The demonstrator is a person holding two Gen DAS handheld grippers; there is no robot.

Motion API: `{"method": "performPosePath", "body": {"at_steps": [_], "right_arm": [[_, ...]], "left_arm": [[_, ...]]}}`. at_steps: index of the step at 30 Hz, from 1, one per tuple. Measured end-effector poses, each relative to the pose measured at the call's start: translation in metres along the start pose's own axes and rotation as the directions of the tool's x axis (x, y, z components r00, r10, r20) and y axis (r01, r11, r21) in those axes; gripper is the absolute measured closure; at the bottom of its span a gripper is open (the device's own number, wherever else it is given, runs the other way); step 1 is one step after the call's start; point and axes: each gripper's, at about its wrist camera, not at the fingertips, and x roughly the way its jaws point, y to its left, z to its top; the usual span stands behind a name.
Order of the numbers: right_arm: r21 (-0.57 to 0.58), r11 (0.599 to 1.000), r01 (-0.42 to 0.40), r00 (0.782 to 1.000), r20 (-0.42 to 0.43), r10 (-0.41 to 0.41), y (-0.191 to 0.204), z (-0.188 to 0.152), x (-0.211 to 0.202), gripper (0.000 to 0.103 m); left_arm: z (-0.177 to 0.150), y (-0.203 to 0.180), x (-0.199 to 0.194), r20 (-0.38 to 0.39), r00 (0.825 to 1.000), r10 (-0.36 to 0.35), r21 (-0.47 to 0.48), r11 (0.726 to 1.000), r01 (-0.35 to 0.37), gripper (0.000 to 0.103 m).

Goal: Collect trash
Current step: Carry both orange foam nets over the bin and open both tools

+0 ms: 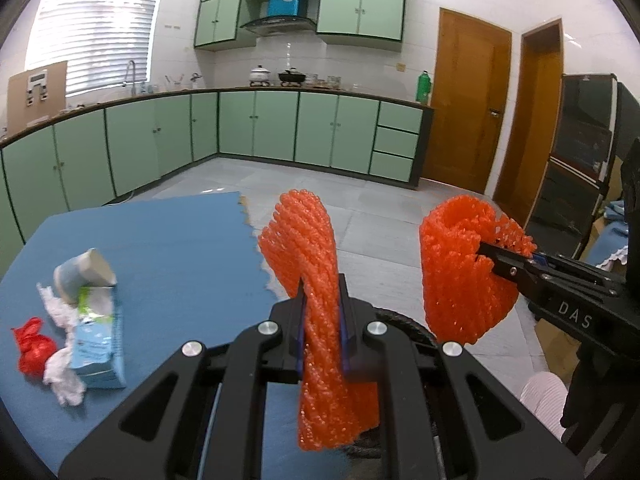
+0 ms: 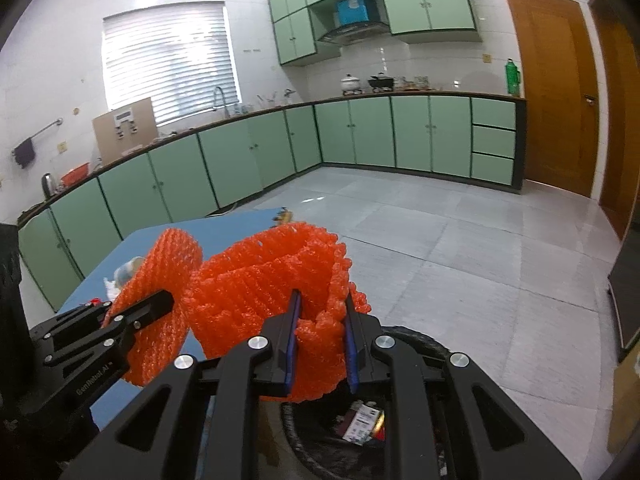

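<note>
Right wrist view: my right gripper (image 2: 320, 340) clenches an orange foam net (image 2: 264, 280) directly above the trash bin (image 2: 304, 436). My left gripper (image 1: 322, 320) clamps a second net (image 1: 316, 264) upright, just beside the table's (image 1: 168, 240) right edge, farther from the bin.

Two orange foam nets, one in the left gripper (image 1: 322, 320), one in the right gripper (image 2: 320, 344): soft foamed plastic, open mesh, knobbly and matt; left foam net (image 1: 316, 248), right foam net (image 2: 264, 280). Gripper bodies matt black plastic, with bright polished metal bolt heads (image 1: 268, 327) and blue rubbery-looking pads (image 2: 291, 344). Table cover (image 1: 168, 240) blue, matt, slightly fibrous, ragged at its edge. On it: crumpled white tissue (image 1: 64, 376), soft paper; printed carton (image 1: 100, 344), smooth card; shiny red plastic bag (image 1: 34, 346); smooth white cup (image 1: 86, 270). Floor tiles (image 2: 460, 240) pale, glossy. Door (image 1: 466, 100) varnished wood. Cabinet fronts (image 2: 408, 132) smooth satin green.
</note>
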Motion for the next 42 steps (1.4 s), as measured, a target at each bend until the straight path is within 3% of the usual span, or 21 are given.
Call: {"method": "performPosePath", "body": {"at_steps": [13,28,37,40,42], "right_arm": [[0.067,0.994,0.092,0.995,-0.05,-0.089,-0.051,-0.011,0.022,0.084],[0.089,0.986,0.138,0.98,-0.155,-0.124,-0.091,-0.033,0.075,0.084],[0.111,0.985,0.129,0.975,-0.195,-0.106,-0.099,-0.039,0.098,0.065],[0.117,0.983,0.139,0.975,-0.188,-0.115,-0.099,-0.038,0.098,0.055],[0.12,0.981,0.15,0.975,-0.182,-0.127,-0.1,-0.038,0.096,0.038]], "left_arm": [[-0.004,-0.037,0.054,-0.038,0.998,-0.051,0.036,0.998,0.052,0.092],[-0.022,-0.042,0.12,-0.159,0.986,-0.056,0.036,0.997,0.062,0.092],[-0.016,-0.042,0.134,-0.173,0.983,-0.067,0.014,0.997,0.07,0.076],[-0.015,-0.038,0.133,-0.172,0.983,-0.07,-0.006,0.998,0.07,0.063],[-0.014,-0.036,0.132,-0.168,0.983,-0.07,-0.013,0.998,0.069,0.049]]}}
